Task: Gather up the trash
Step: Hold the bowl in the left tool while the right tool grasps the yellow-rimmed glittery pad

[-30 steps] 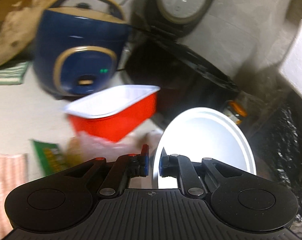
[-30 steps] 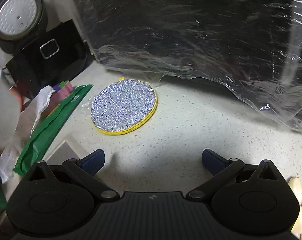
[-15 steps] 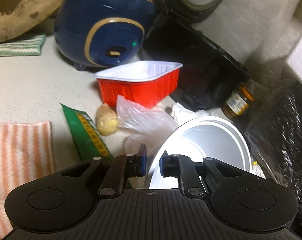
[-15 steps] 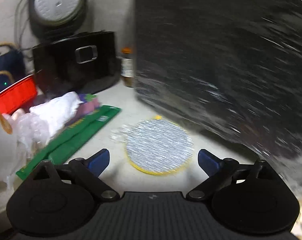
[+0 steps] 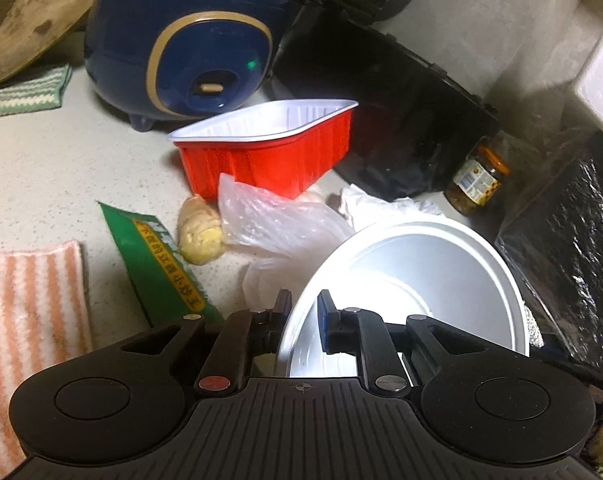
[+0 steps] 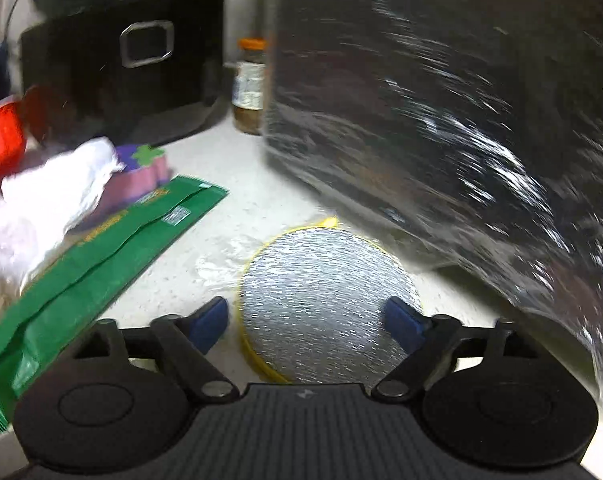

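my left gripper (image 5: 304, 310) is loosening on the white bowl (image 5: 413, 280) rim; my right gripper (image 6: 307, 318) is closing, nothing held; wrappers (image 6: 101, 256) remain on the counter (image 5: 41, 168).

Speckled counter (image 5: 41, 168) — wrappers (image 6: 101, 256), scourer (image 6: 321, 292)

Glossy red plastic tray (image 5: 269, 148)

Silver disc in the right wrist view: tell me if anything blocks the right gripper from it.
Nothing visible does. The right gripper, jaws closing but not yet touching, has the silver disc straight ahead between its fingers; the green wrapper lies off left, the black wrapped block off right.
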A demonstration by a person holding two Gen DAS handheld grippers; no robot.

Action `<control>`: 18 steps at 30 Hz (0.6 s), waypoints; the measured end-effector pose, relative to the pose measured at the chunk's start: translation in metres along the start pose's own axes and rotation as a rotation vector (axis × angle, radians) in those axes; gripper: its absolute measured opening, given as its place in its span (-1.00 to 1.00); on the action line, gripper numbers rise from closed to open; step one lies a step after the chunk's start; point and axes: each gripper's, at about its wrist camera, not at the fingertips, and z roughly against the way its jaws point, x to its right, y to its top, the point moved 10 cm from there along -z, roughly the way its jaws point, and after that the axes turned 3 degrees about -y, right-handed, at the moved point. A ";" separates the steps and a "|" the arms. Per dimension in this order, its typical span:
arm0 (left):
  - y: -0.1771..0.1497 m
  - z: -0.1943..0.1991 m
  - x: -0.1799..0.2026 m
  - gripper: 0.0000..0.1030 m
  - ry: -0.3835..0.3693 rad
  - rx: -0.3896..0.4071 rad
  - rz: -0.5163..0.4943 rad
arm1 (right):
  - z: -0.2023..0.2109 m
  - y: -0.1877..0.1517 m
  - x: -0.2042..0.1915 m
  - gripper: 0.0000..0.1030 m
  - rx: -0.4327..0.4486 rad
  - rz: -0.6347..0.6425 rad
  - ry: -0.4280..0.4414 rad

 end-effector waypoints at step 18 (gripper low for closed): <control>-0.003 0.007 0.006 -0.65 -0.034 -0.003 -0.009 | 0.073 -0.010 0.070 -0.45 0.122 -0.065 -0.112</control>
